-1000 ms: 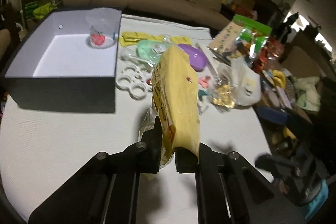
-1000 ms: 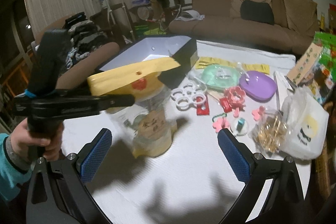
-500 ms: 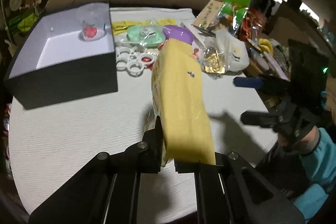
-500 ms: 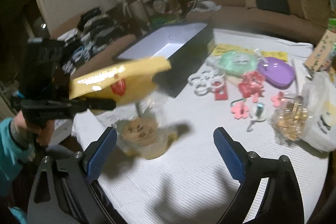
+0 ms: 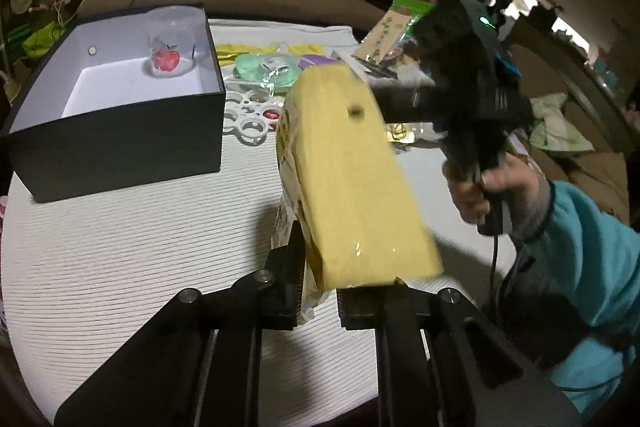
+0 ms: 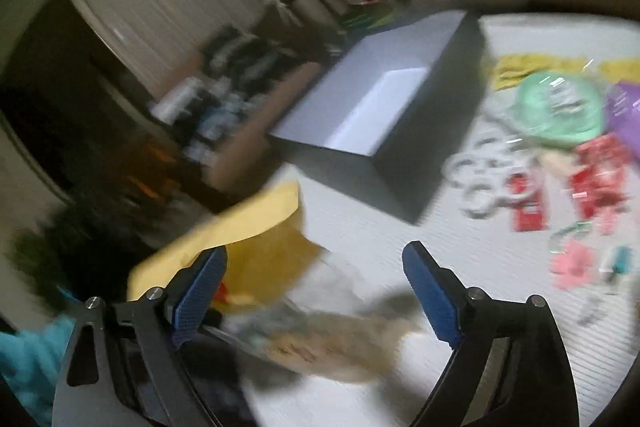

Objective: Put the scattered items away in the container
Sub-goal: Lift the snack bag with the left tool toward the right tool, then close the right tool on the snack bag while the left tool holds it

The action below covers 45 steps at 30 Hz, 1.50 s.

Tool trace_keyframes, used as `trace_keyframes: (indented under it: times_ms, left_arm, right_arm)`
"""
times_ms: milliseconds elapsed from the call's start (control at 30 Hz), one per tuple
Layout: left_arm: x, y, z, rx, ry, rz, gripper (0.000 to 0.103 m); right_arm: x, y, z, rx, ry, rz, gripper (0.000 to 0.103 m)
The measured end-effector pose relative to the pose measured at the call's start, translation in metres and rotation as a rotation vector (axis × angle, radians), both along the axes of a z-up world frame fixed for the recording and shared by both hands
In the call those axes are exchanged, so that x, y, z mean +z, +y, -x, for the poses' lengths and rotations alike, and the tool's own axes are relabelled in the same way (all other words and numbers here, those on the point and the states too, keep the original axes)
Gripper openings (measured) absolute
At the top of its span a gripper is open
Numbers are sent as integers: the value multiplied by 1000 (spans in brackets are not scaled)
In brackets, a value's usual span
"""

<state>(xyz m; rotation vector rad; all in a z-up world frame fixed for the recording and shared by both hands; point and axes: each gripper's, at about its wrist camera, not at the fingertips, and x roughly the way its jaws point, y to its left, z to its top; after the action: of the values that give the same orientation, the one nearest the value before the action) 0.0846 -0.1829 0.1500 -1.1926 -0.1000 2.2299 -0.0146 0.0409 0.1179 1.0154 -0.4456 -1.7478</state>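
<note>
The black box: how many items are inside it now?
1. A clear cup with a red apple print stands in the far corner of the black box. The near wall hides part of the floor, so something small may be unseen.

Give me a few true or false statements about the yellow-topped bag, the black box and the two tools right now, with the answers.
1. The left tool grips the yellow-topped bag. True.
2. The black box is empty. False: a clear cup with a red apple print sits inside.
3. The right tool stands open. True.
4. The bag is already in the box. False: it is held over the white tablecloth, outside the box.
</note>
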Motion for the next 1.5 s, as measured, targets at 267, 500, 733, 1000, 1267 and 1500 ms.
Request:
trace_keyframes:
  times_ms: [267,500,733,1000,1267,1500]
  left_arm:
    - [-5,-5,10,-21,-13,-30,12]
    - [-5,4,13,12,-19,-24,12]
    - [6,12,11,120,39,-40,6]
    - [54,27,0,9,62,-174,6]
    - [86,68,-29,-330,140,-93,6]
    - [101,99,-52,-466,194,-111,4]
  right_arm:
    - [8,-15,14,127,-61,110,94]
    - [-4,-18,-1,120,-49,32,94]
    - [-19,-1,-30,105,4,-117,94]
    - [-8,26,-90,110,159,-271,94]
    - [42,73,-131,73,281,-231,94]
    - [63,73,-151,80,377,-263,97]
